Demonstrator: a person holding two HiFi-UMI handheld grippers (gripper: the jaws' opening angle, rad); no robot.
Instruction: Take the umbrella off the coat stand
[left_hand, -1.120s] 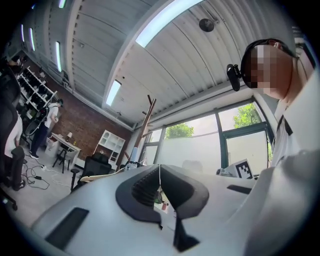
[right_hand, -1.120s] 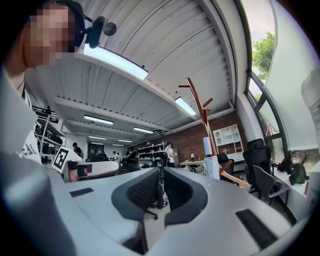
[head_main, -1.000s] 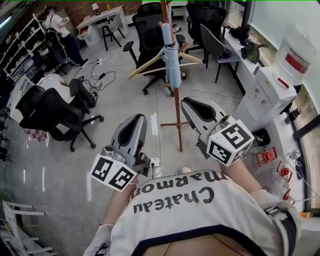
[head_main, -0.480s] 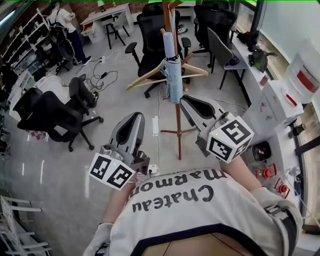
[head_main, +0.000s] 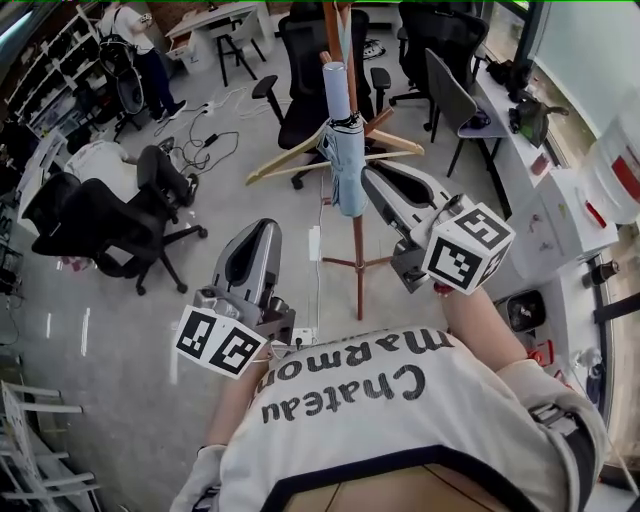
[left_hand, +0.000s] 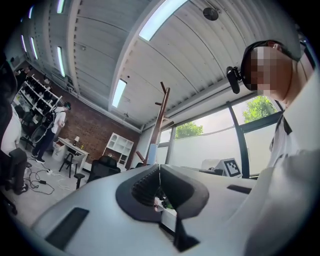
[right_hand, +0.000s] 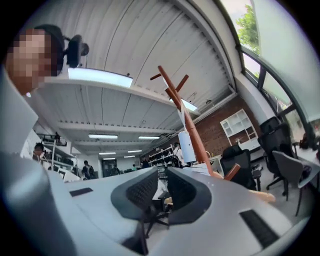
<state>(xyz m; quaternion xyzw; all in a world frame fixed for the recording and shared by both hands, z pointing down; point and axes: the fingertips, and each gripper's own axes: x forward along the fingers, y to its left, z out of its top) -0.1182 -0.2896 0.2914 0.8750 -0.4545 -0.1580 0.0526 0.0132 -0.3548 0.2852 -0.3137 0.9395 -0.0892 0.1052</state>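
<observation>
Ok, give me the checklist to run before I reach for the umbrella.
1. Umbrella hanging on the coat stand: ok.
2. Right gripper jaws apart for a grasp: not ok, shut and empty.
3. Left gripper jaws apart: not ok, shut and empty.
4. Hanger free of the umbrella: cannot tell, it hangs right beside it.
5. Way to the umbrella unblocked: ok, nothing stands in front of it.

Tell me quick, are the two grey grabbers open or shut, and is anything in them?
The grey left gripper: shut, holding nothing.
The grey right gripper: shut, holding nothing.
</observation>
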